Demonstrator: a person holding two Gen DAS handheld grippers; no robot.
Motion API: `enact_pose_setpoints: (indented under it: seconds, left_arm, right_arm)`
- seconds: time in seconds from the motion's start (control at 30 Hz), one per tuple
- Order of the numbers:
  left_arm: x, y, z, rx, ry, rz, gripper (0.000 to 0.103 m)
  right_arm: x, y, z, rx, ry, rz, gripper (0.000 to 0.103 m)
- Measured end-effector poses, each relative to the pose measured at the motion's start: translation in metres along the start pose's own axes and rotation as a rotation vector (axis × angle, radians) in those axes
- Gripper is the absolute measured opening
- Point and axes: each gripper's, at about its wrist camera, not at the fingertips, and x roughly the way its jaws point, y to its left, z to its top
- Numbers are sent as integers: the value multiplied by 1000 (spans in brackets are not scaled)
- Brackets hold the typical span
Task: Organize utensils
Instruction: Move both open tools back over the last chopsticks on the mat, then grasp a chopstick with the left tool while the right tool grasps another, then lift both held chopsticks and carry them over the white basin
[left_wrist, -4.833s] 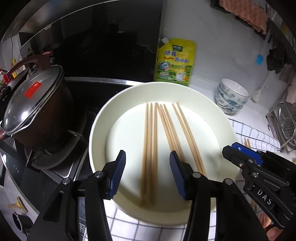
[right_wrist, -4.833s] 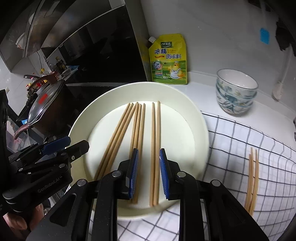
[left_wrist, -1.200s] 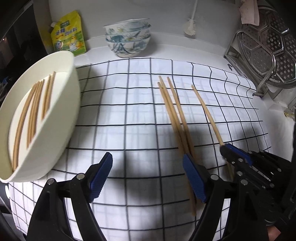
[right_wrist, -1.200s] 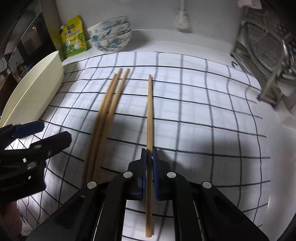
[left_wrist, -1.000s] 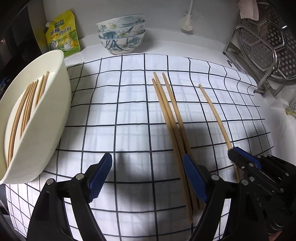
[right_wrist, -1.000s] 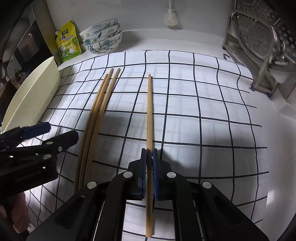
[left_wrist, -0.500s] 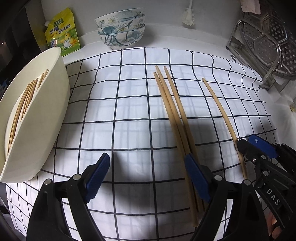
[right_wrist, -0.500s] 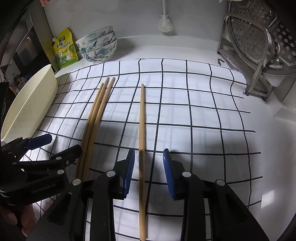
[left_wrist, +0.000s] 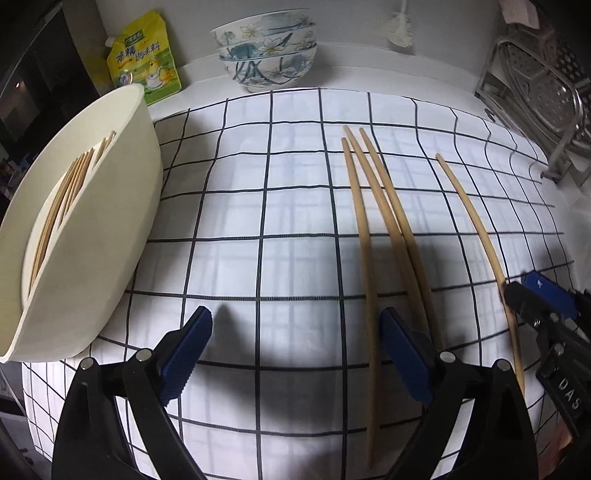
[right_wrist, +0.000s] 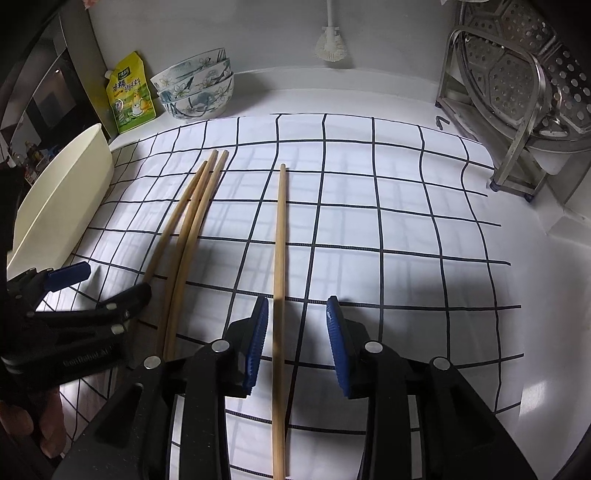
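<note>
Chopsticks are the business here: one single stick lies flat on the checked cloth, running between the fingers of the right claw, whose jaws stand apart with clear gaps to the stick on both sides, so it is released rather than held. Just to its left a trio lies bunched together on the same cloth, and more chopsticks wait in the cream bowl at the cloth's left edge. The left claw hovers over the cloth near the trio, its jaws opening wide with nothing between them (its right finger sits above the trio's near ends, but whether it touches them I cannot tell). My reading is that the step in hand is laying sticks out from the bowl, with the fourth just set down apart from its mates. Next, I judge, either claw must go to the bowl for another stick, or the lone one wants nudging toward the trio; a pinch there needs the jaws square across a thin, rolling shaft.
</note>
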Motion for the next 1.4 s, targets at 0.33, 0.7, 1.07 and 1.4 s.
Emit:
enact_pose_setpoints:
  seconds: [0.33, 0.7, 1.07, 1.4]
  left_arm:
    - [8, -10, 16, 18, -45, 28, 89]
    - [-1, -29, 12, 100, -56, -79, 17]
    - [-14, -10, 14, 57, -21, -124, 7]
    - [-74, 34, 32, 24, -117, -148, 7]
  right_arm:
    - [10, 11, 1, -67, 6, -55, 32]
    - [9, 18, -2, -96, -4, -33, 9]
    - [-8, 8, 8, 17, -13, 66, 6]
    - [-51, 43, 42, -2, -88, 127, 6]
